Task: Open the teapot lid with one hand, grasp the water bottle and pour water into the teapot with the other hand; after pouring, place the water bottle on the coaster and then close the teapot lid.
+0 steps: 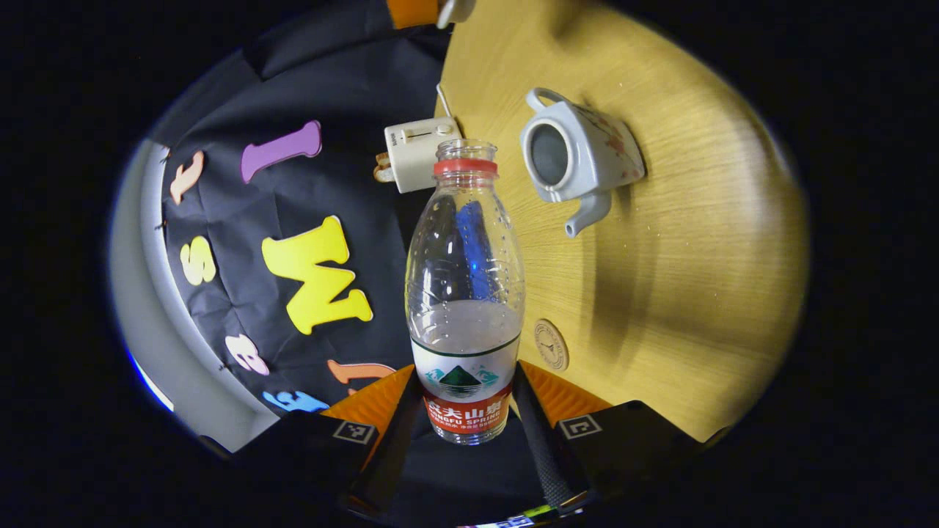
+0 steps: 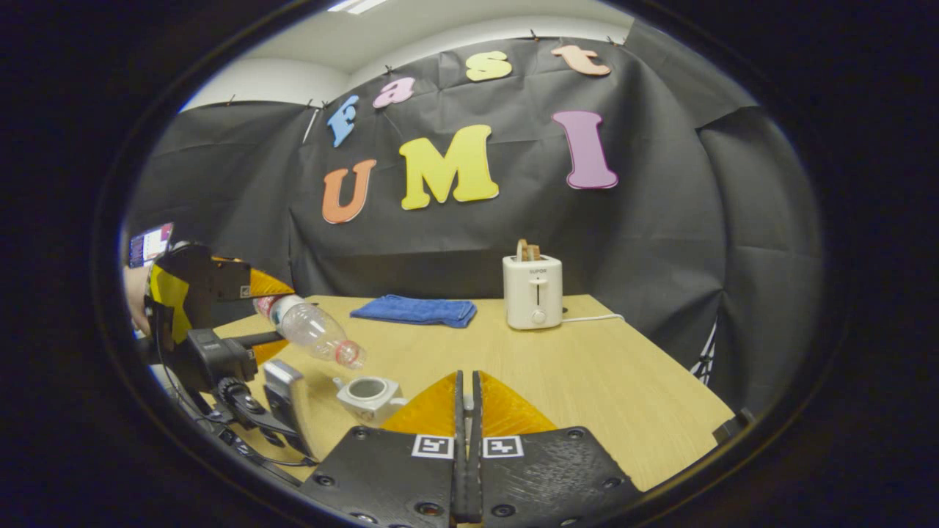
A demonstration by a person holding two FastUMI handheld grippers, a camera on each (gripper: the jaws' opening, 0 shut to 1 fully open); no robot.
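Holding the uncapped bottle (image 1: 465,293) firmly in the left gripper (image 1: 465,418), tilted above the open teapot (image 1: 579,158) on the table (image 1: 697,257), right gripper (image 2: 466,411) pinched closed, lid unseen; best to bring the mouth over the opening, tip slowly.

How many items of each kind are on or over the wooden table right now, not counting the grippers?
Clear plastic water bottle: 1
White ceramic teapot, lid off: 1
White toaster: 1
Folded blue cloth: 1
Round wooden coaster: 1
Total: 5
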